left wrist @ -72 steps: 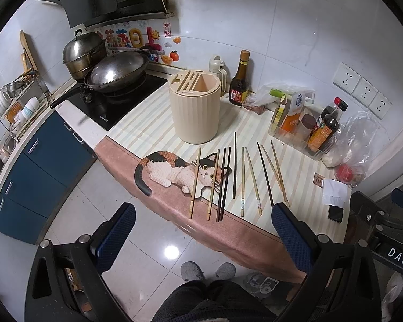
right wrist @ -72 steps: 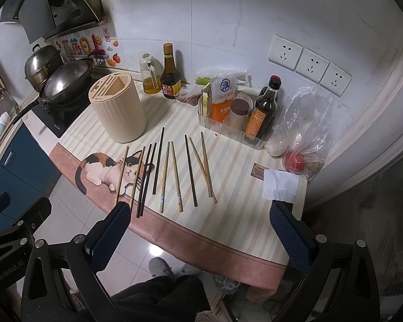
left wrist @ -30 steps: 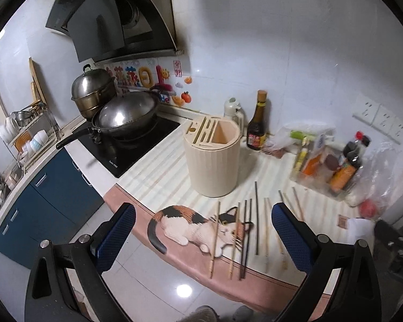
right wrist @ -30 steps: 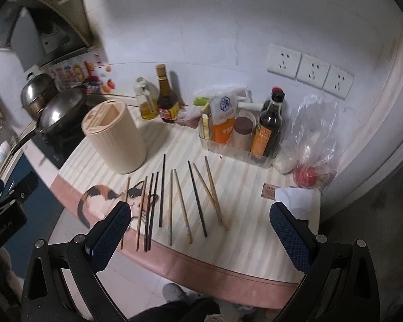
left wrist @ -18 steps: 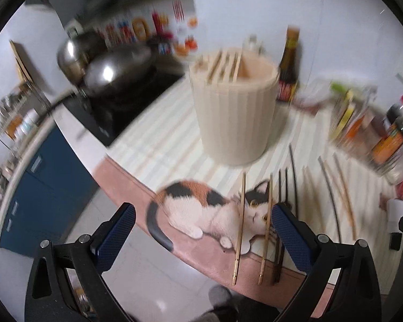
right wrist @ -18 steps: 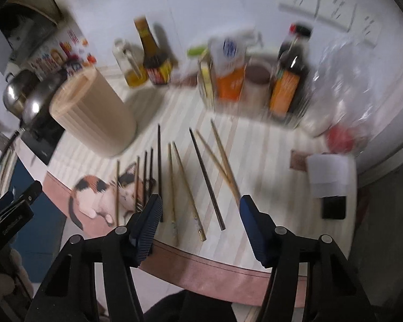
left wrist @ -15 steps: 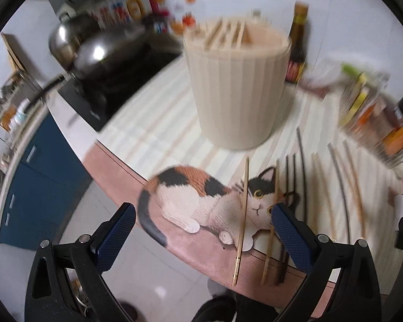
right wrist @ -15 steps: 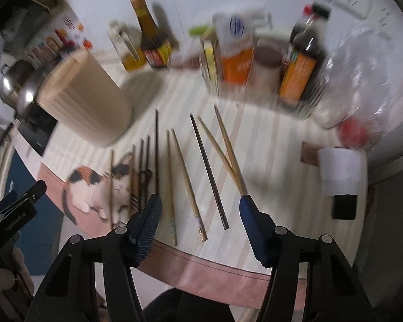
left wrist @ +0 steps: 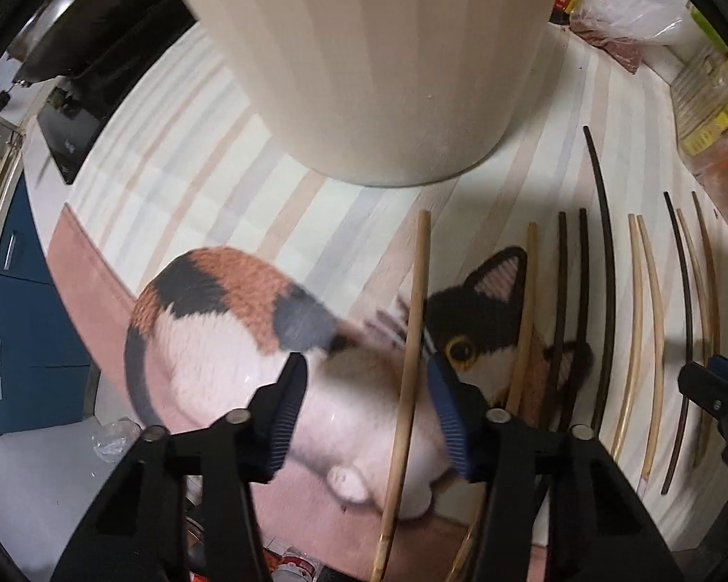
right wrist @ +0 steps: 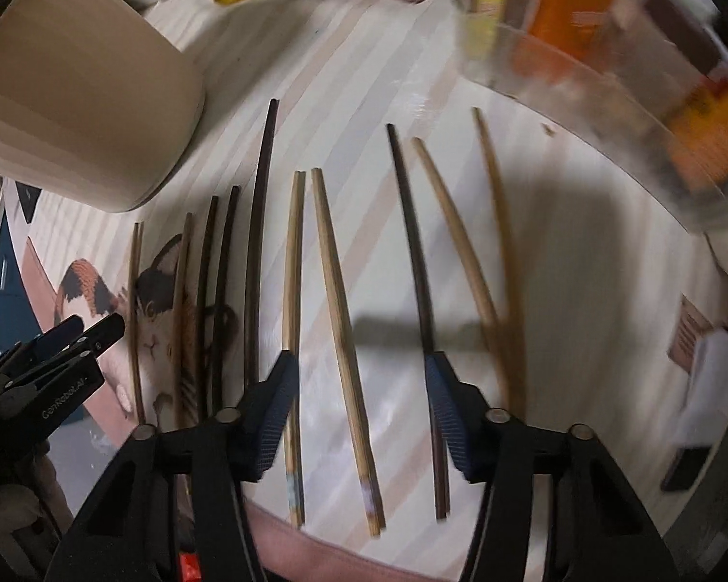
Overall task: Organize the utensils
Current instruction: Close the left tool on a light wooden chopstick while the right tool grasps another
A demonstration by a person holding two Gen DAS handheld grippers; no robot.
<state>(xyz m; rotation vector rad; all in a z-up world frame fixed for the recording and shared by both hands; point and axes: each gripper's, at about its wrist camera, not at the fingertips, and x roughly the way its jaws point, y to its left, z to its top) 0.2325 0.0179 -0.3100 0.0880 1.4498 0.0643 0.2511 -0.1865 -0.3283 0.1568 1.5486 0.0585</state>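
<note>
Several chopsticks lie side by side on a striped mat with a cat picture. My left gripper [left wrist: 366, 380] is open low over the mat's front; the leftmost light wooden chopstick [left wrist: 407, 368] lies between its fingers, near the right one. The cream utensil holder [left wrist: 364, 48] stands just beyond. My right gripper [right wrist: 359, 380] is open low over the middle chopsticks; a light wooden chopstick [right wrist: 337, 271] lies between its fingers, with another [right wrist: 292, 262] at the left finger and a dark chopstick [right wrist: 417, 252] at the right finger. The holder also shows in the right wrist view [right wrist: 82, 97].
A clear bin of sauce bottles and packets [right wrist: 606, 48] stands at the back right. A stove with a wok [left wrist: 73, 48] is to the left. The counter's front edge [left wrist: 315, 499] runs just below the grippers. A paper slip [right wrist: 703, 339] lies at the right.
Both grippers have dropped from high above the counter to just over the chopsticks. Both have narrowed from wide open to a smaller opening.
</note>
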